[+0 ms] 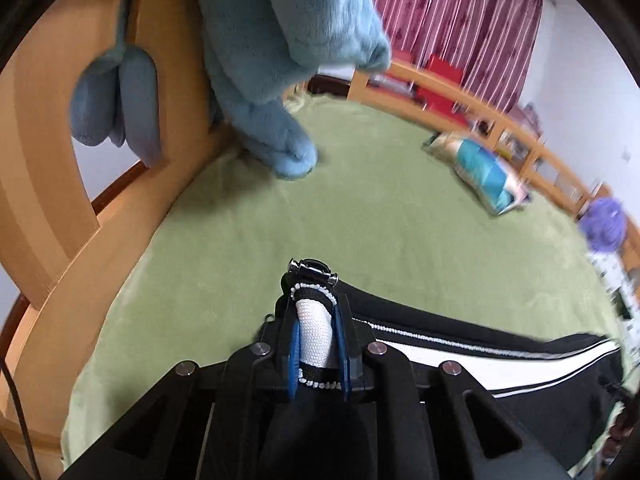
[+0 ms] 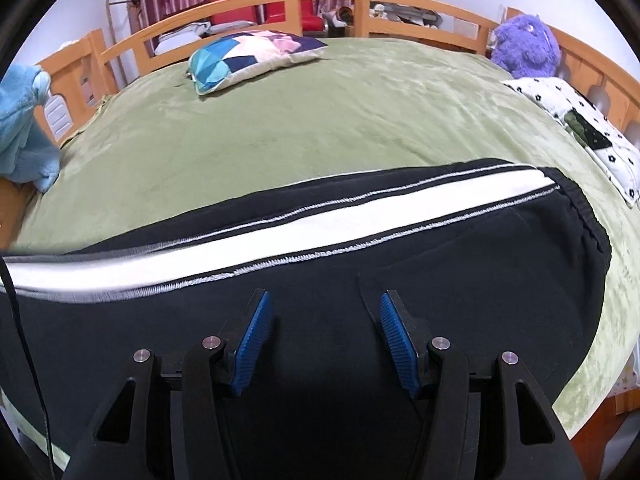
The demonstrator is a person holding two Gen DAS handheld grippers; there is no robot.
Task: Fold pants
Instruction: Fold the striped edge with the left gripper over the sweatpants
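Black pants (image 2: pixel 440 264) with a white side stripe lie flat across the green bed cover (image 2: pixel 320 128). My left gripper (image 1: pixel 316 312) is shut on the pants' hem end (image 1: pixel 314 332), where the white stripe bunches between the blue pads, with a metal toggle at the tip. The rest of the pants (image 1: pixel 500 360) trail to the right in the left wrist view. My right gripper (image 2: pixel 326 312) is open and empty, its blue pads (image 2: pixel 256 336) spread just above the black cloth near the waist end.
A blue plush garment (image 1: pixel 280 60) hangs over the wooden bed frame (image 1: pixel 80 240) at the left. A patterned pillow (image 2: pixel 248 56) lies far back. A purple plush toy (image 2: pixel 524 44) and a spotted white cloth (image 2: pixel 580 120) sit at the right. A wooden rail (image 2: pixel 320 4) bounds the bed.
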